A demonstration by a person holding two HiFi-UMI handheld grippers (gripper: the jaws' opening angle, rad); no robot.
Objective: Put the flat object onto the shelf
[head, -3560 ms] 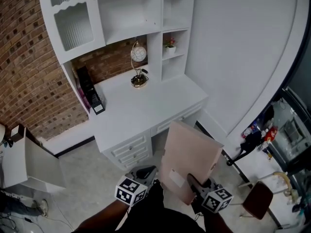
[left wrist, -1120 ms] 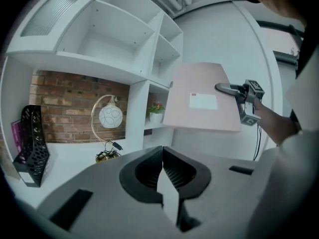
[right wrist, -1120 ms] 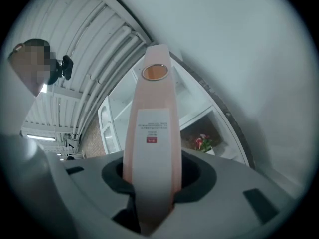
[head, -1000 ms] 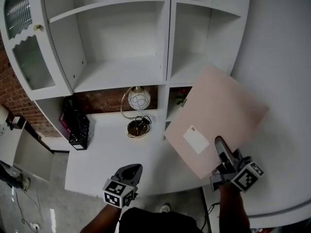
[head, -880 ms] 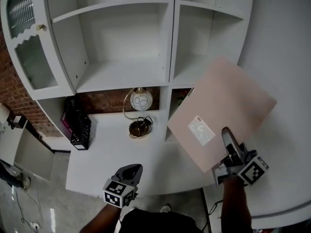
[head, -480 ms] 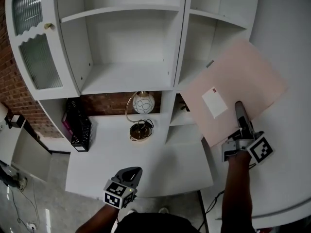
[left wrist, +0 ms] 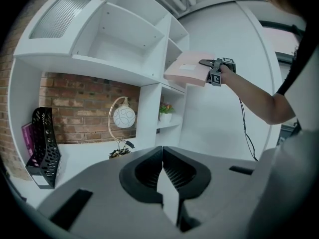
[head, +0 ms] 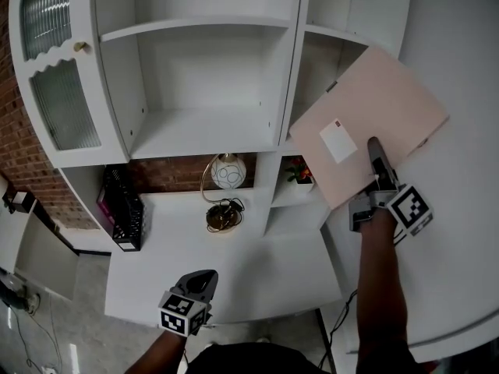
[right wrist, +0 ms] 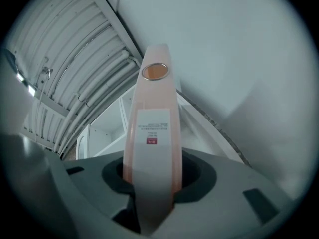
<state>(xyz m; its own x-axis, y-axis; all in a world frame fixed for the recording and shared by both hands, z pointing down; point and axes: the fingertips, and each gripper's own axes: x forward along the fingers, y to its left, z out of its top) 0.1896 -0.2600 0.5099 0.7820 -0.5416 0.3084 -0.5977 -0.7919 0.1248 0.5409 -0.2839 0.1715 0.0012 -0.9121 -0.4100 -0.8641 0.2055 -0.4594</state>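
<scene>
A flat pale pink folder [head: 366, 127] with a white label hangs in the air, its far corner at the opening of the narrow right shelf bay [head: 323, 61]. My right gripper [head: 376, 168] is shut on its near edge; in the right gripper view the folder [right wrist: 152, 133] runs edge-on between the jaws. In the left gripper view the folder [left wrist: 187, 68] shows at shelf height. My left gripper [head: 195, 287] hangs low over the desk, shut and empty, its jaws [left wrist: 162, 176] together.
The white shelf unit has a wide middle bay [head: 203, 131], a glass door [head: 58, 68] at left and a small potted plant [head: 298, 172] in a lower cubby. A globe lamp [head: 221, 176] and a black file rack [head: 125, 209] stand on the desk [head: 234, 271].
My right gripper has carried the folder up and towards the right shelf bay. The left gripper has stayed low over the desk.
</scene>
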